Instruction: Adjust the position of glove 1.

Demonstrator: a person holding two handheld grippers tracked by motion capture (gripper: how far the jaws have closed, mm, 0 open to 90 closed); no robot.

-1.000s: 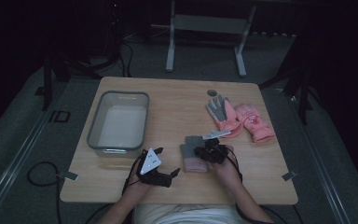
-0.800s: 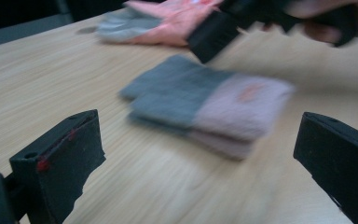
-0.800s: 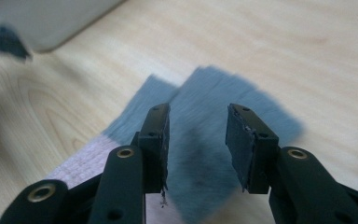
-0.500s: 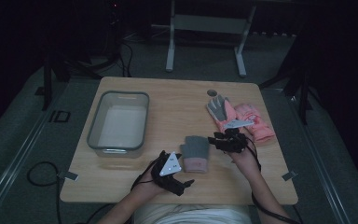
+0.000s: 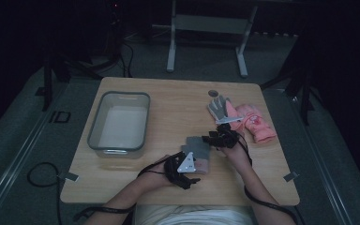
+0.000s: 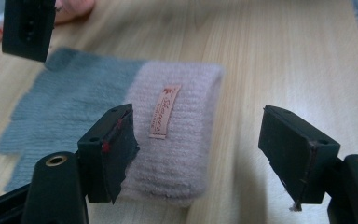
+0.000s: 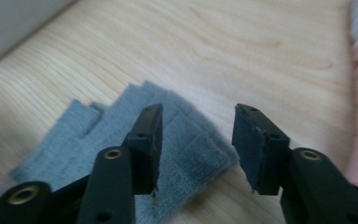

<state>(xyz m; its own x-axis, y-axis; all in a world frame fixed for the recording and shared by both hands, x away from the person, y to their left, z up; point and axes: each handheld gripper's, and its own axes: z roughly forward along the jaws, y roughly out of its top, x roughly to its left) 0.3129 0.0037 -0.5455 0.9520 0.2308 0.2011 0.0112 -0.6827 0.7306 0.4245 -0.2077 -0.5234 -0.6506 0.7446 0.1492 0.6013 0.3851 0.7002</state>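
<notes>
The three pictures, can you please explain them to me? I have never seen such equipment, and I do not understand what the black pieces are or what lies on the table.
A person sits at a wooden table and holds a hand-operated tool with two black jaws in each hand. The high view looks down from above: the left gripper is near the table's front edge, the right gripper a little farther in. The other two pictures come from small cameras riding on the grippers, looking along their jaws.

Between the grippers lies a knitted glove, grey at the fingers and pale pink at the cuff, with a small label. The left gripper's jaws have just been closing over the cuff; the right gripper's jaws have just been opening over the grey fingers. Neither grips it now.

Also on the table: a grey bin and a pile of pink gloves.
</notes>
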